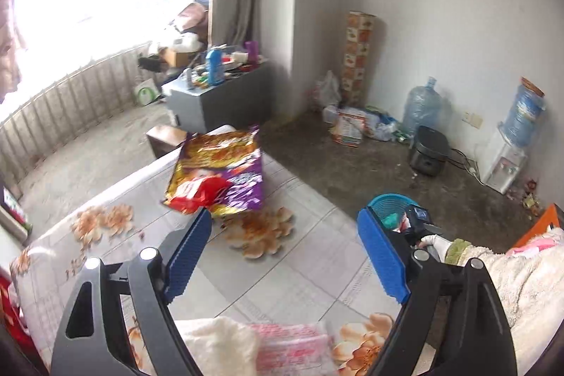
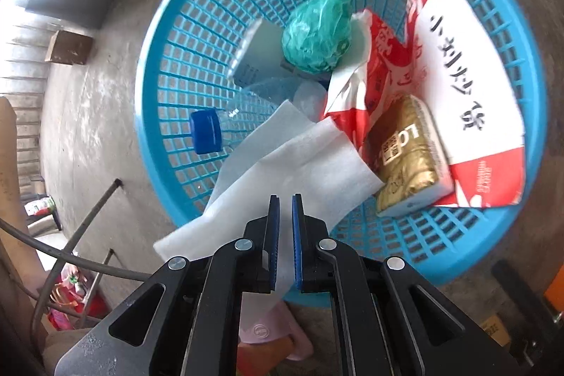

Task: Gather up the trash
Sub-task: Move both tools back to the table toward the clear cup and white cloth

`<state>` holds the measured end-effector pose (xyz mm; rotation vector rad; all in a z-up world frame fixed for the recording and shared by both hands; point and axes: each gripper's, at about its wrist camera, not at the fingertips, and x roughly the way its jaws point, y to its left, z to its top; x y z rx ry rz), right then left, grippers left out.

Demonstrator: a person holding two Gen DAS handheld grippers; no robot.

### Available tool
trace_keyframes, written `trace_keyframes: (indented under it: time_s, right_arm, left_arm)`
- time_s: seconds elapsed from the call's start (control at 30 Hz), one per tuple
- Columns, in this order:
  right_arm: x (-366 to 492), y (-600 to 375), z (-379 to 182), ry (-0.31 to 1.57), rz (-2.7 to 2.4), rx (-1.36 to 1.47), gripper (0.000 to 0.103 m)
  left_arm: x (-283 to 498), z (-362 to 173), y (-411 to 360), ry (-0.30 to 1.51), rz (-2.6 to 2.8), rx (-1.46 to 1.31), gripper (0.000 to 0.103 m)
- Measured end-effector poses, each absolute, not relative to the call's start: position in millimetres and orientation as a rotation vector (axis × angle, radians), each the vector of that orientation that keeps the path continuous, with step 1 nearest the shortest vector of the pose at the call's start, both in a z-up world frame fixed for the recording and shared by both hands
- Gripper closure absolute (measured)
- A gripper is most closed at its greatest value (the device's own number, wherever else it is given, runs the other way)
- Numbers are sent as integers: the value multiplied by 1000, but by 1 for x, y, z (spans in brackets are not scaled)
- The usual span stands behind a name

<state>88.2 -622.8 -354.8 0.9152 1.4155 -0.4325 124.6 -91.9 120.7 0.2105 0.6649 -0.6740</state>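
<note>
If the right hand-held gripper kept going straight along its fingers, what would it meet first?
Most likely the white tissue sheet draped over the blue basket rim, directly ahead of the right hand-held gripper. Depth is unclear; its narrowly parted fingers may already touch it.

The table (image 1: 310, 256) in front of me carries a grey checked cloth printed with orange flowers. Lying flat on its far end is a large purple and gold snack bag (image 1: 225, 171), with a red wrapper (image 1: 201, 194) on its near edge. A pink printed packet (image 1: 292, 346) lies at the near edge, blurred. Beside the table, on the bare concrete floor (image 2: 91, 129), stands a blue mesh basket (image 2: 169, 66); a white tissue sheet (image 2: 282, 171) drapes over its rim.
</note>
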Motion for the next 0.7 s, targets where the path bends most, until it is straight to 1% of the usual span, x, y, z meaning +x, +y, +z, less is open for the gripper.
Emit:
trace_keyframes:
  time_s: [0.1,0.2,0.27,0.33,0.4,0.43,0.5,0.53,0.67,0.7]
  right_arm:
    - [98,-624,-387,1518,-453,924,97]
    - [103,-628,-410,1603,-497,914,97]
    - [104,-629,-419,1669,-548,831,97]
    - [103,-632,-418,1667,-577,805,93]
    - [94,-640,-402,1566,-587,874,79]
    - [88,-642,-390,1503,-582,910,78]
    - [77,-644,-360,1385,-586,918,65]
    - [70,-643,-343,1331,-603,894,64]
    - [41,-631,-265,1107,-579,850,61]
    - [33,-625,-244,1047,-558,849,58]
  left_arm:
    - [132,113,-55,694,-588,148,20]
    - [135,111,-37,701,-528,126,20]
    - [135,113,-33,692,-506,122,20]
    - [134,115,-29,678,-491,114,20]
    - [134,116,-23,670,-488,100,20]
    - [134,116,-20,666,-486,92,20]
    - [133,117,-15,657,-487,75,20]
    - [132,117,-12,653,-488,67,20]
    - [127,118,1,634,-489,21,20]
    - [124,119,6,628,-486,9,20]
